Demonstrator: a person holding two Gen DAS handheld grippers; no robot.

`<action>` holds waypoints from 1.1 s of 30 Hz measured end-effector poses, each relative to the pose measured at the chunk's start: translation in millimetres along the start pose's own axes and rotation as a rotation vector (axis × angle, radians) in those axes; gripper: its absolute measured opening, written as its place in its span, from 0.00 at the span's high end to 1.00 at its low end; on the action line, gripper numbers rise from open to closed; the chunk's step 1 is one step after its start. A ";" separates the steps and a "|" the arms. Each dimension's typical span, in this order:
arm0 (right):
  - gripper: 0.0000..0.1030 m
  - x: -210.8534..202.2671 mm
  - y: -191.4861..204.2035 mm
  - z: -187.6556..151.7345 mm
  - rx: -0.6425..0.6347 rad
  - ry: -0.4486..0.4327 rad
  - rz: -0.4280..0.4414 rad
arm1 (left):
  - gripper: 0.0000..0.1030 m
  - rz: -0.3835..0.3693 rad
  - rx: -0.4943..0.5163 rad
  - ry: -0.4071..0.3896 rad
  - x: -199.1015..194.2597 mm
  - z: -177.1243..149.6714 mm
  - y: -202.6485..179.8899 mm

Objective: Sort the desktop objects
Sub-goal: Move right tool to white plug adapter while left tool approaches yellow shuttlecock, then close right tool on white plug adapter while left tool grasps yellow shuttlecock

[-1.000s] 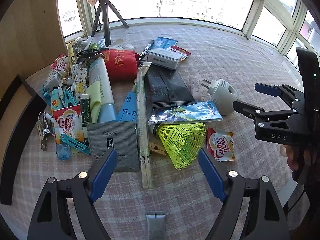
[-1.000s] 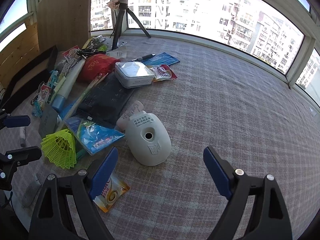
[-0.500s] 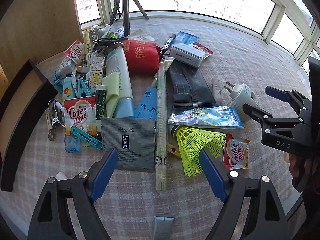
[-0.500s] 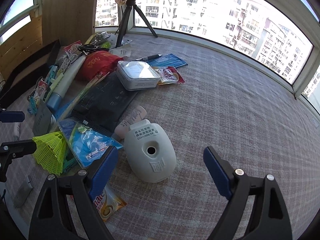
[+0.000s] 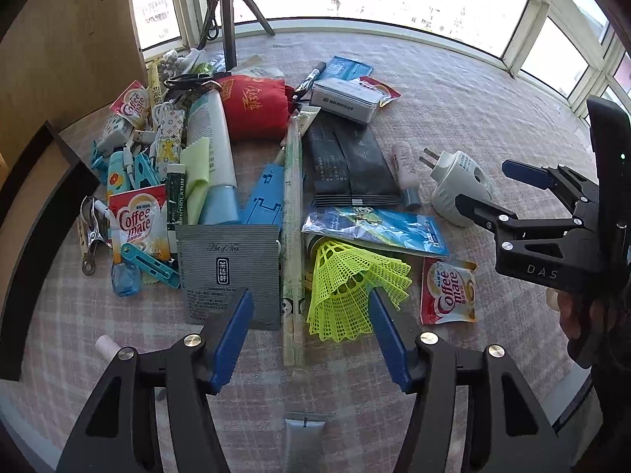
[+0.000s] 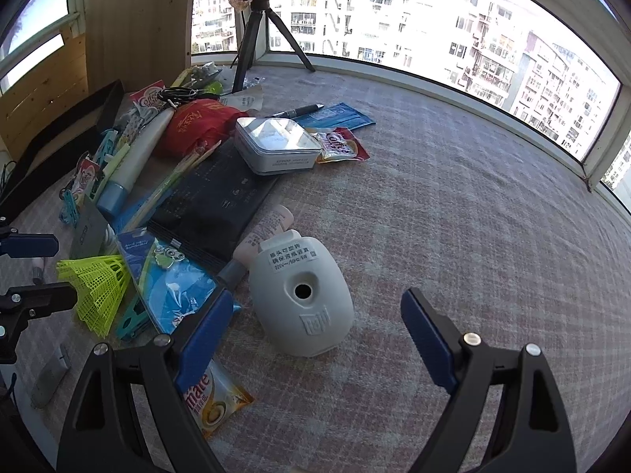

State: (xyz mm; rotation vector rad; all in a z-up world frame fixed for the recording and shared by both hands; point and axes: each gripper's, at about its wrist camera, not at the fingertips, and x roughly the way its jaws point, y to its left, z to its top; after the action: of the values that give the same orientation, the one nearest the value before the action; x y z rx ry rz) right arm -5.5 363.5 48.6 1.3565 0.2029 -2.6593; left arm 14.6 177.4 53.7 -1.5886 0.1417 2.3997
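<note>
A pile of small items covers the checked tablecloth point(image 5: 473, 90). My left gripper point(image 5: 309, 299) hangs open just above a paper-wrapped chopstick pair point(image 5: 294, 236), between a grey tea packet point(image 5: 228, 272) and a yellow shuttlecock point(image 5: 351, 287). In the right wrist view, my right gripper point(image 6: 315, 299) stands open around the near end of a white plug-in device point(image 6: 301, 295) without touching it. That gripper point(image 5: 485, 185) also shows in the left wrist view, beside the device point(image 5: 459, 181). The left gripper point(image 6: 51, 270) appears at the left edge of the right wrist view.
Behind lie black packets point(image 5: 347, 165), a blue packet point(image 5: 374, 228), a tin box point(image 6: 276, 142), a red pouch point(image 5: 256, 106), Coffee mate sachets point(image 5: 447, 291) and clips point(image 5: 146, 264). A tripod point(image 5: 228, 12) stands at the window. Bare cloth point(image 6: 473, 197) spreads to the right.
Both grippers have moved closer to the table: the left toward the tea packet and shuttlecock, the right toward the white plug-in device. Both stay open.
</note>
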 end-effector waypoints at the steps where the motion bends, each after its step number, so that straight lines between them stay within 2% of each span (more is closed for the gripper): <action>1: 0.16 1.5 0.1 0.2 0.000 0.003 0.004 | 0.58 0.002 -0.003 0.006 2.6 0.4 0.7; 5: 0.16 9.6 2.3 0.2 -0.005 0.025 0.016 | 0.68 0.011 -0.005 0.024 10.5 1.8 2.5; 6: 0.20 12.1 2.7 0.1 -0.004 0.033 0.019 | 0.72 0.010 -0.003 0.027 12.0 2.0 2.3; 7: 0.30 14.6 3.0 -0.2 -0.003 0.041 0.021 | 0.74 0.008 0.000 0.030 13.3 1.9 2.0; 9: 0.44 20.1 1.3 -0.3 0.014 0.064 0.041 | 0.79 0.005 0.005 0.036 16.1 1.7 1.2; 11: 0.44 21.7 -0.6 -0.2 0.030 0.065 0.054 | 0.84 0.001 0.005 0.039 18.0 1.5 1.1; 13: 0.44 21.3 -0.7 -0.4 0.032 0.065 0.054 | 0.95 -0.004 -0.001 0.036 18.2 1.3 2.3; 16: 0.45 17.2 -3.7 -0.5 0.057 0.055 0.057 | 0.99 -0.015 0.003 0.020 14.0 1.7 3.6; 24: 0.45 -14.0 -14.4 4.7 0.147 -0.015 0.062 | 0.99 -0.036 0.014 -0.027 -4.4 4.0 8.5; 30: 0.45 -44.6 -11.6 13.6 0.166 -0.072 0.048 | 0.99 -0.029 0.005 -0.086 -31.4 11.1 19.0; 33: 0.45 -58.8 -6.6 20.1 0.163 -0.096 0.038 | 0.99 -0.002 -0.008 -0.122 -48.1 12.2 32.8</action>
State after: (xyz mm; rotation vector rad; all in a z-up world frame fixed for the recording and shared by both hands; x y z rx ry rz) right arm 11.4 370.4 108.4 1.2572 -0.0515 -2.7521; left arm 12.7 140.9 100.6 -1.4397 0.1075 2.4898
